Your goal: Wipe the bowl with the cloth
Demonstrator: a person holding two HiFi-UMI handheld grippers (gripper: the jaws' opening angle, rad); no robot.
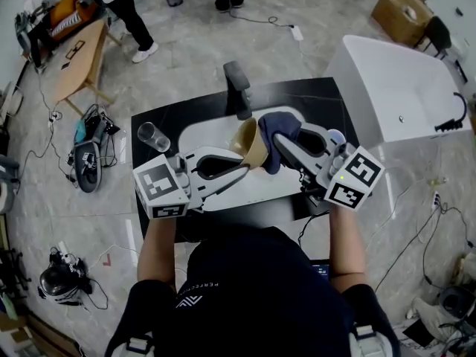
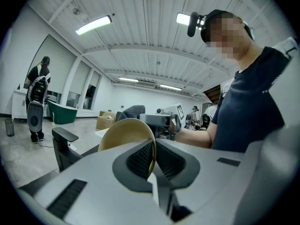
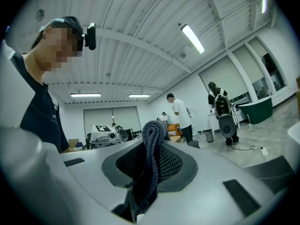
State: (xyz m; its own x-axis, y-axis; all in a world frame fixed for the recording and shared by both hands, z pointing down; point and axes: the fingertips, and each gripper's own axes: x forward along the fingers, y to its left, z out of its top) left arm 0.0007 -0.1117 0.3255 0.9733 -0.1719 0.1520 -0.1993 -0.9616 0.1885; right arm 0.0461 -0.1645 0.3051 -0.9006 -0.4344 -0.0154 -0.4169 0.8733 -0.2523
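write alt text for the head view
Seen from above, a person holds a tan bowl on edge in the left gripper and a dark blue cloth in the right gripper, over a white sink in a black counter.

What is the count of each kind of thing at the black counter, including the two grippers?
bowl: 1
cloth: 1
glass: 1
faucet: 1
sink: 1
grippers: 2, the left gripper and the right gripper
Total: 7
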